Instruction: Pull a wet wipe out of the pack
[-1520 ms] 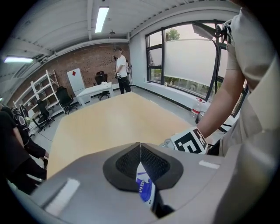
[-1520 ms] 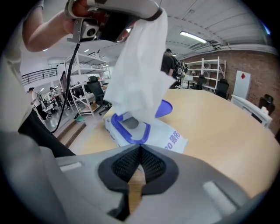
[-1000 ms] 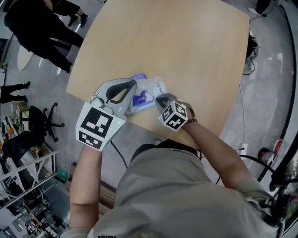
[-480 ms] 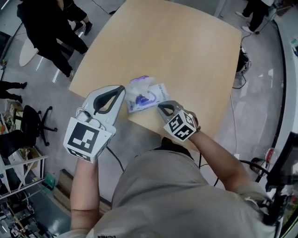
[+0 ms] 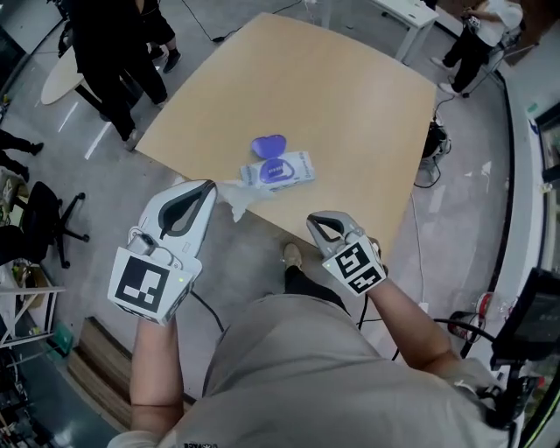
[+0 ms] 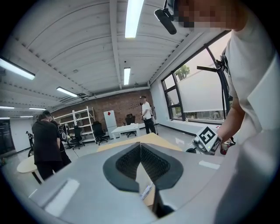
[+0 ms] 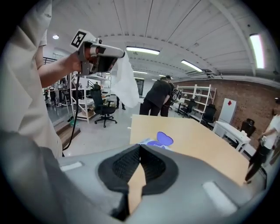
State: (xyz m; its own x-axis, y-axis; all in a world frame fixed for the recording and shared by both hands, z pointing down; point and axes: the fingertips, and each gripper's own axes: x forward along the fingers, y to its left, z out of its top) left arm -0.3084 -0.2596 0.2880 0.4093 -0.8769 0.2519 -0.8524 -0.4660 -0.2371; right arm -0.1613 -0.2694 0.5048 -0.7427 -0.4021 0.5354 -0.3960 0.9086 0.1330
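The wet wipe pack (image 5: 282,171) lies flat near the table's front edge with its purple lid (image 5: 269,144) flipped open behind it. My left gripper (image 5: 210,185) is off the table's front left edge, shut on a white wipe (image 5: 234,198) that hangs free of the pack. In the right gripper view the wipe (image 7: 125,85) dangles from the raised left gripper (image 7: 101,56). My right gripper (image 5: 316,220) is shut with nothing in it, just in front of the table edge, apart from the pack (image 7: 150,142). Little of the wipe shows in the left gripper view.
The wooden table (image 5: 350,105) carries only the pack. People in dark clothes (image 5: 114,52) stand past its far left corner, and an office chair (image 5: 39,219) is on the floor at left. White desks (image 5: 407,22) stand beyond the table.
Both grippers drew back from the pack toward me. The left one pulled the wipe clear of the pack. The right one moved off the pack's near end.
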